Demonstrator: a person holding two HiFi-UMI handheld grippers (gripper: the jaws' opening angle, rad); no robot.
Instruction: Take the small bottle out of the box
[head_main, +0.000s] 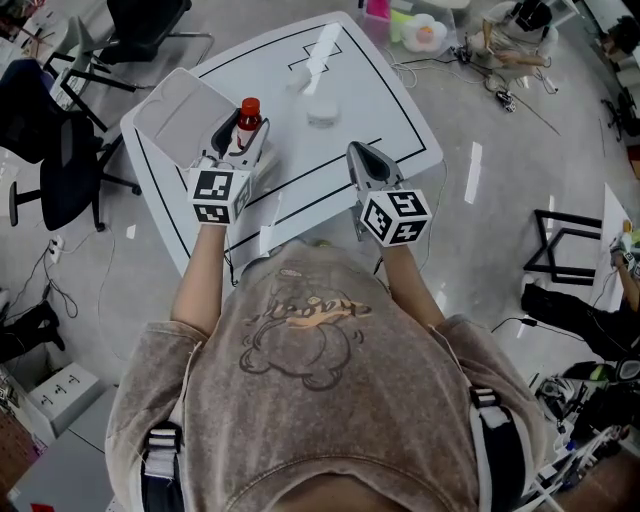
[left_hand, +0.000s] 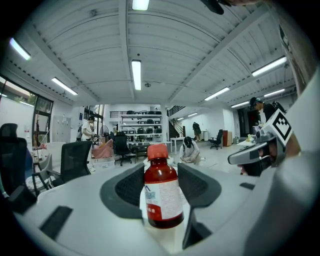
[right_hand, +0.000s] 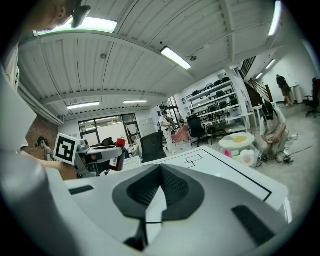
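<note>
Left gripper (head_main: 242, 138): clamped on the bottle (left_hand: 161, 192), one pad on each side of the round body, red cap on top, upright. Right gripper (right_hand: 159, 175): jaws together, nothing between, parked over the table (head_main: 370, 90), well apart from the left.

Bottle position from the head view: just beside the right edge of the box (head_main: 180, 115), apparently past the wall and over the table, not inside. Can't tell whether lifted or touching the tabletop.

Looks like extraction mostly done, set-down probably left.

Risks from here:
- Slip or pivot in the grip: smooth label, round body, only two lines of contact, base hanging below the pads. Any quick swing or wrist roll likely to tilt it.
- Clip on the box wall: close to that edge. Drifting left or dropping early likely to catch the base, tip the bottle or shove the box.
- Bad set-down: letting go while tilted or above the surface likely to topple it. Narrow base, tall neck, liquid inside.
- Table corner close on the left: roll-off to the floor possible after a topple.
- Small white round item (head_main: 322, 110) further up the table: avoid landing there.
</note>
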